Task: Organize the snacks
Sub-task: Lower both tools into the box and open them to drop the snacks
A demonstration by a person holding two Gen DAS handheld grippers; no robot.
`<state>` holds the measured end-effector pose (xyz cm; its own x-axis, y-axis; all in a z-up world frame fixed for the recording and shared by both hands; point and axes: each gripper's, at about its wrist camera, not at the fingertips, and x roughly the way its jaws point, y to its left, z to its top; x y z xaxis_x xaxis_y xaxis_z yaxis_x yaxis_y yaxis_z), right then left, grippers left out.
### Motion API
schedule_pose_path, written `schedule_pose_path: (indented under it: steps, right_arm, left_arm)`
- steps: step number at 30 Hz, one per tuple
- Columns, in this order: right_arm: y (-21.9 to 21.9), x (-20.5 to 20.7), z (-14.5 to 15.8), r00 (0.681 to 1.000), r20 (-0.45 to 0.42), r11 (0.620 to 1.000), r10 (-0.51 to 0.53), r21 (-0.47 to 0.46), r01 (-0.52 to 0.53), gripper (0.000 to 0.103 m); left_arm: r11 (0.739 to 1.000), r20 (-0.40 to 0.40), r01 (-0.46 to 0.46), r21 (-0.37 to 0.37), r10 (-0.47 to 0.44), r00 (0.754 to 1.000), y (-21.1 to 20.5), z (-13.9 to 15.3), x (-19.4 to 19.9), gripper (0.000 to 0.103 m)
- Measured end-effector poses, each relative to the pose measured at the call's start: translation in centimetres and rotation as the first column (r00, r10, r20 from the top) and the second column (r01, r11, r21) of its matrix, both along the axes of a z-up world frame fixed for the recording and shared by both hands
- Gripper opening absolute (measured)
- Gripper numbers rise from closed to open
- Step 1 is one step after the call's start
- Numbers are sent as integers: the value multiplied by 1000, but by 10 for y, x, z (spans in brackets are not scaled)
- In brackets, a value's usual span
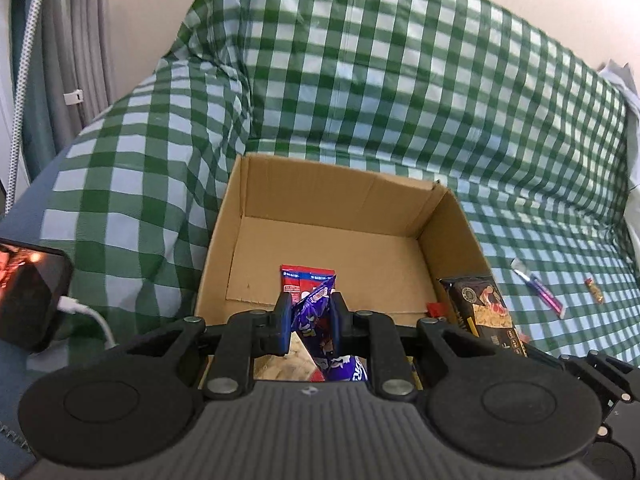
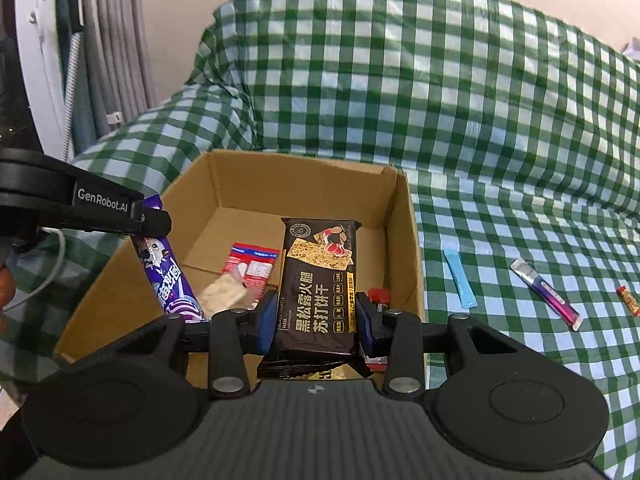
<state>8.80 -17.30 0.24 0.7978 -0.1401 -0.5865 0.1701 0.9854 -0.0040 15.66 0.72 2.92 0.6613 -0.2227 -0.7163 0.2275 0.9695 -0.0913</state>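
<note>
Grippers above the cardboard box [image 2: 404, 216]: left [image 1: 308, 322] clamped on purple packet [image 1: 314, 312], right [image 2: 316, 316] on black cracker pack [image 2: 316, 280].

- The left gripper [image 1: 308, 322] sits at the lower centre of its own view, fingers nearly together and clamped on a purple snack packet [image 1: 316, 308].
- In the right wrist view that gripper's dark arm reaches in from the left edge.
- The right gripper [image 2: 314, 322] sits at lower centre, fingers spread wider, pressed against both sides of a black cracker pack [image 2: 318, 280].
</note>
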Motion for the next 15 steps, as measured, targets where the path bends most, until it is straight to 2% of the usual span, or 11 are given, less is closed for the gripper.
schedule_pose_path:
  steps: [9,11,12,13,14,15]
  right_arm:
    - [-8,25,-16,999,-33,1000,-12,5,12,42]
    - [-8,33,-14,1000,-22,1000,-8,12,8,43]
    - [-7,34,-11,1000,-9,1000,-6,16,6,46]
    - [-7,34,-8,1000,0,1000,-7,13,7,59]
    - [-5,33,-4,1000,11,1000,-16,-1,16,77]
    - [-5,29,0,1000,21,1000,-23,-14,24,85]
  left_arm:
    - [999,-13,8,39,-7,1000,-9,-21,26,24]
    - [999,-3,1,38,-1,1000,-9,-19,28,52]
    - [999,11,-6,37,5,1000,-8,-17,26,88]
    - [999,32,-18,38,17,999,-7,-14,23,102]
    - [999,76,-40,34,37,996,-4,-9,16,103]
    - [998,104,-54,34,50,993,-1,-5,9,103]
